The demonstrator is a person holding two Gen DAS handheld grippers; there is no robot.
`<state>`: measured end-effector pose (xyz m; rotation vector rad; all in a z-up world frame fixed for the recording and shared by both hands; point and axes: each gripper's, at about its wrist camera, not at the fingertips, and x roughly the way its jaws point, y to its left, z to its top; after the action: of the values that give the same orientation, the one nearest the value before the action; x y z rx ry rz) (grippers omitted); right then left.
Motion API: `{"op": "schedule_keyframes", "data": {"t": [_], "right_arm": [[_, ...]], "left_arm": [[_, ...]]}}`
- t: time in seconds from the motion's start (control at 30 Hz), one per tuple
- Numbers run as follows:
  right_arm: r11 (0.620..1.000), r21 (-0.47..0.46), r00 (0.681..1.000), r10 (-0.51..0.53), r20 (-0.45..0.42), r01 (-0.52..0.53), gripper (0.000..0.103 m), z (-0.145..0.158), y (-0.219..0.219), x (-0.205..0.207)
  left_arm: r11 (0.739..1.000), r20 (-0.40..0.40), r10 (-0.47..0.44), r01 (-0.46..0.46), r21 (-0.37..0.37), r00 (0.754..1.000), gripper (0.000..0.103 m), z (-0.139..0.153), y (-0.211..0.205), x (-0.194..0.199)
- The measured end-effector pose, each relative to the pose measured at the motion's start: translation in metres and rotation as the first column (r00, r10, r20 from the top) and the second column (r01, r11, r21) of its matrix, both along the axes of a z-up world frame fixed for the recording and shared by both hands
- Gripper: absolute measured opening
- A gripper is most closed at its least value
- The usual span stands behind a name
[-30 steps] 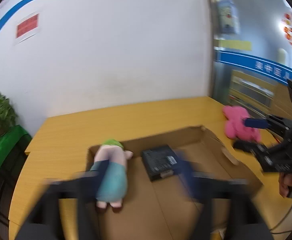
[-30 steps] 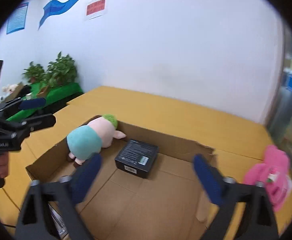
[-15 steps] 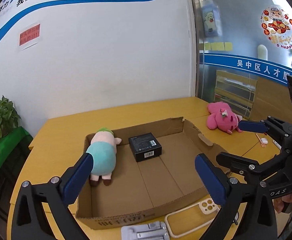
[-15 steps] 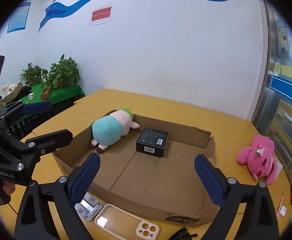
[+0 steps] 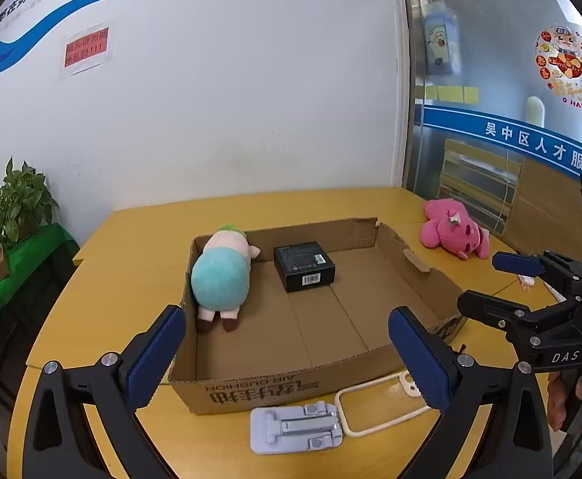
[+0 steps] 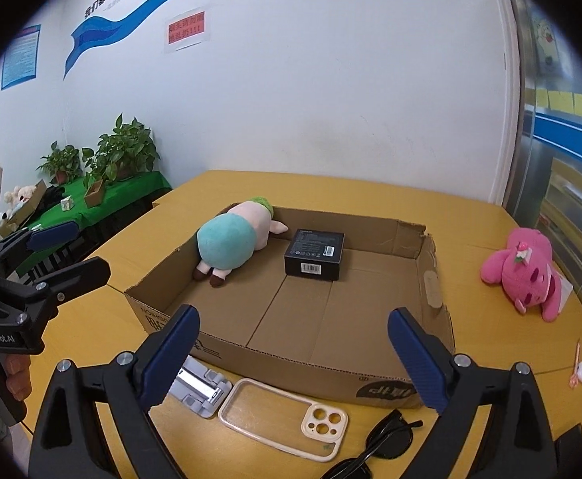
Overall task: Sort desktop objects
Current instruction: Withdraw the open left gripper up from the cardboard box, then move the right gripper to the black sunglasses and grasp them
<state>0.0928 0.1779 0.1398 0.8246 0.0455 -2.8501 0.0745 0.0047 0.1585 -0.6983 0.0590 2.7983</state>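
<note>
An open cardboard box lies on the yellow table. Inside it are a teal-and-pink plush and a black carton. In front of the box lie a grey phone stand, a cream phone case and black sunglasses. A pink plush rests to the right of the box. My left gripper and right gripper hover open over the box's near edge, holding nothing.
Small white and orange bits lie near the table's right edge. A green-covered side table with potted plants stands left of the desk. A white wall is behind the table, and a glass partition is at the right.
Both grippers have drawn back from over the box toward its near edge, so the stand, case and sunglasses came into view. The left jaws have spread wide.
</note>
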Motion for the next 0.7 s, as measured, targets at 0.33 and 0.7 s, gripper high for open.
{"op": "schedule_keyframes", "data": {"t": [0.33, 0.7], "right_arm": [[0.999, 0.035, 1.000, 0.011, -0.008, -0.010, 0.096, -0.012, 0.010, 0.017], [0.976, -0.092, 0.910, -0.148, 0.388, 0.198, 0.096, -0.137, 0.101, 0.009]], "left_arm": [[1.000, 0.068, -0.003, 0.002, 0.013, 0.998, 0.103, -0.023, 0.004, 0.005], [0.977, 0.257, -0.211, 0.193, 0.093, 0.943, 0.103, -0.088, 0.050, 0.021]]}}
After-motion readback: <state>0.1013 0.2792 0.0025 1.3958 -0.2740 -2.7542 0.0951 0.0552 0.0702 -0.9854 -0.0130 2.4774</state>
